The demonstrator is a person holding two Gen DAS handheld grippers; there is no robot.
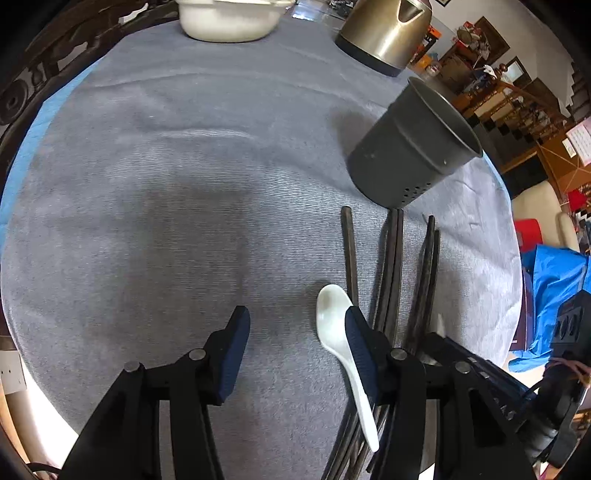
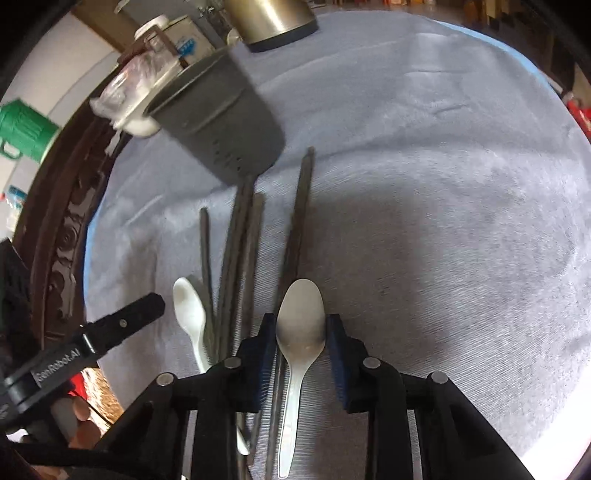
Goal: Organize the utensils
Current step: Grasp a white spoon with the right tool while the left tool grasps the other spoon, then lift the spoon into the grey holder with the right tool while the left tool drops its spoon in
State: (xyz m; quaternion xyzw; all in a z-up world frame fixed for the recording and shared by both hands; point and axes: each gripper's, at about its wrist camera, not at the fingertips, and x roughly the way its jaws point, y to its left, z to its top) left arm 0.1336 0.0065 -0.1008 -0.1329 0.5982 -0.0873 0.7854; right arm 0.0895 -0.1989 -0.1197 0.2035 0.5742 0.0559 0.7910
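— Bracketing the white spoon (image 2: 300,325) are the right tongs (image 2: 300,332), pads beside its bowl; whether it is pinched cannot be told.
— The left tongs (image 1: 295,350) are spread. Dark chopsticks (image 1: 391,273) lie on the grey-clothed worktop (image 1: 184,184) near the grey holder (image 1: 410,147).

I am seeing the white bowl (image 1: 229,18) at the cloth's far edge being cut off by the picture's top edge, and the kettle (image 1: 384,33) is losing its top there too. The left gripper's right finger (image 1: 360,350) is hiding part of the white spoon (image 1: 332,314). The dark chopsticks (image 2: 236,240) are looking blurred, and their near ends are disappearing under the right gripper (image 2: 301,350).
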